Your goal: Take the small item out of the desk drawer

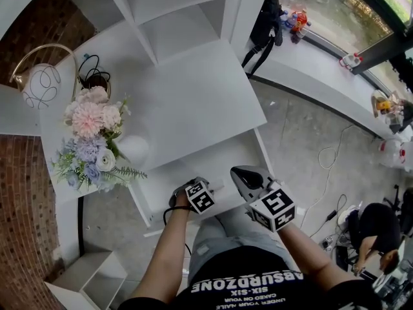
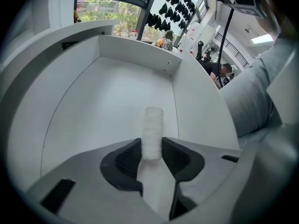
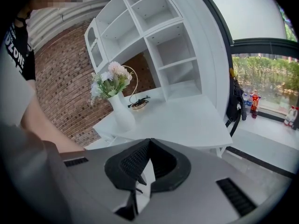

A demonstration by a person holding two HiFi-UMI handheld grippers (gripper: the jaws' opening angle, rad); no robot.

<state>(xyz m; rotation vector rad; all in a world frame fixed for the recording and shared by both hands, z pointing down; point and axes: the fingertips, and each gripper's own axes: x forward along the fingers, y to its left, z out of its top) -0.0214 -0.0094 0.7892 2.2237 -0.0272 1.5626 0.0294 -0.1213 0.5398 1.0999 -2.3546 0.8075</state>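
Observation:
The white desk drawer [image 1: 169, 181] stands pulled out below the desk top [image 1: 193, 95]. My left gripper [image 1: 187, 189] reaches down into it. In the left gripper view the drawer's floor [image 2: 103, 97] is bare, and a small white ribbed cylinder [image 2: 152, 127] lies lengthwise between the dark pads [image 2: 128, 158]. Both pads of the left gripper [image 2: 152, 147] press on it. My right gripper [image 1: 248, 176] hovers just right of the left one above the drawer's front. In its own view the right gripper [image 3: 148, 146] has its jaw tips touching, with nothing between them.
On the desk's left stand a white vase of flowers [image 1: 93, 141] and a gold wire lamp [image 1: 39, 79]. White shelving [image 1: 174, 5] rises behind the desk. A low shelf unit [image 1: 90, 279] sits on the floor at lower left. A person [image 1: 377, 234] sits at lower right.

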